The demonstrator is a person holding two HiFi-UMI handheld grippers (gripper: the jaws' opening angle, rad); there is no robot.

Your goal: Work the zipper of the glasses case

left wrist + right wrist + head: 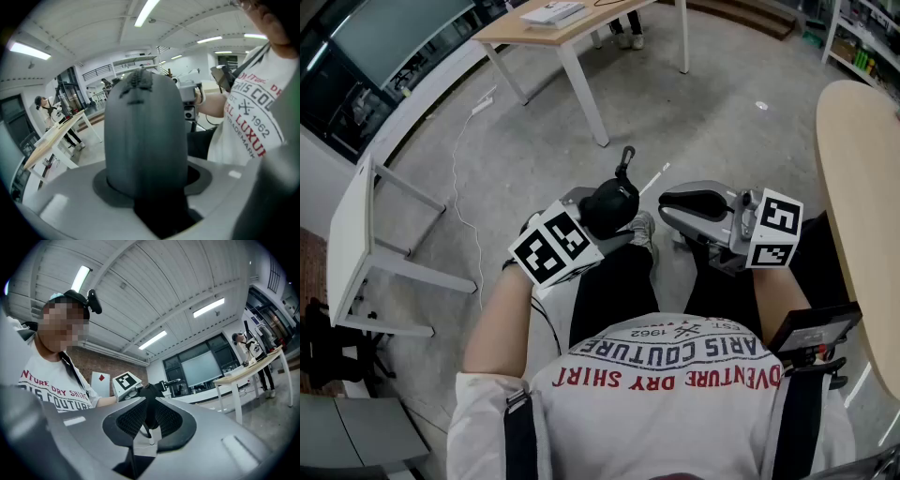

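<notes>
Glasses case: black, matte; reads dk grey in left gripper view. Left gripper & right gripper: lt grey shells. Right's pads: black w/ fine mesh pattern. Left cube & right cube: white w/ black square markers. T-shirt: white, red + dk lettering. Trousers: black. Straps: black. Floor: mottled grey. Far table: pale wood top, white legs. Table at right: beige top. Table at left: white. Wall: red-brown brick.
</notes>
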